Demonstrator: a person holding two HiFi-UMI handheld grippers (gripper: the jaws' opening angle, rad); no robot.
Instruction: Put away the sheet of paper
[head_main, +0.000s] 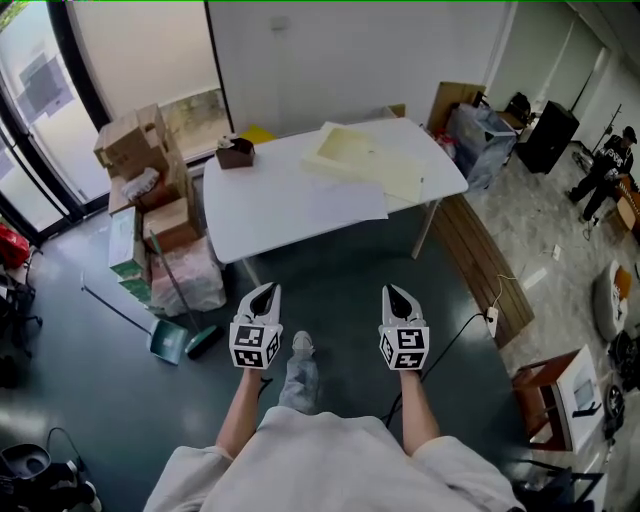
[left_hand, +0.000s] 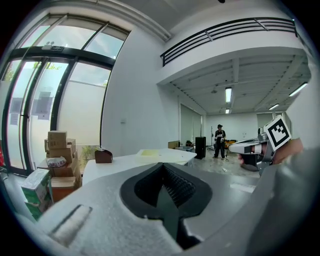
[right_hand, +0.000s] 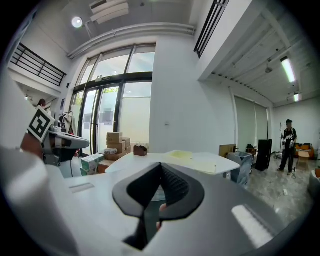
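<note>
A white sheet of paper (head_main: 338, 201) lies flat on the white table (head_main: 250, 210), near its front edge, partly under a stack of pale yellow sheets (head_main: 372, 158). In the right gripper view the yellow sheets (right_hand: 192, 159) show on the table top (right_hand: 130, 162). My left gripper (head_main: 264, 291) and right gripper (head_main: 394, 292) hang side by side in the air over the dark floor, short of the table and touching nothing. Both are shut and empty. The left gripper (left_hand: 162, 166) and the right gripper (right_hand: 160, 165) each point toward the table.
A small brown box (head_main: 235, 152) stands at the table's back left corner. Stacked cardboard boxes (head_main: 140, 150), a broom and dustpan (head_main: 176, 338) stand to the left. A wooden bench (head_main: 480, 255) and a wrapped bin (head_main: 482, 135) are to the right. A person (head_main: 605, 165) stands far right.
</note>
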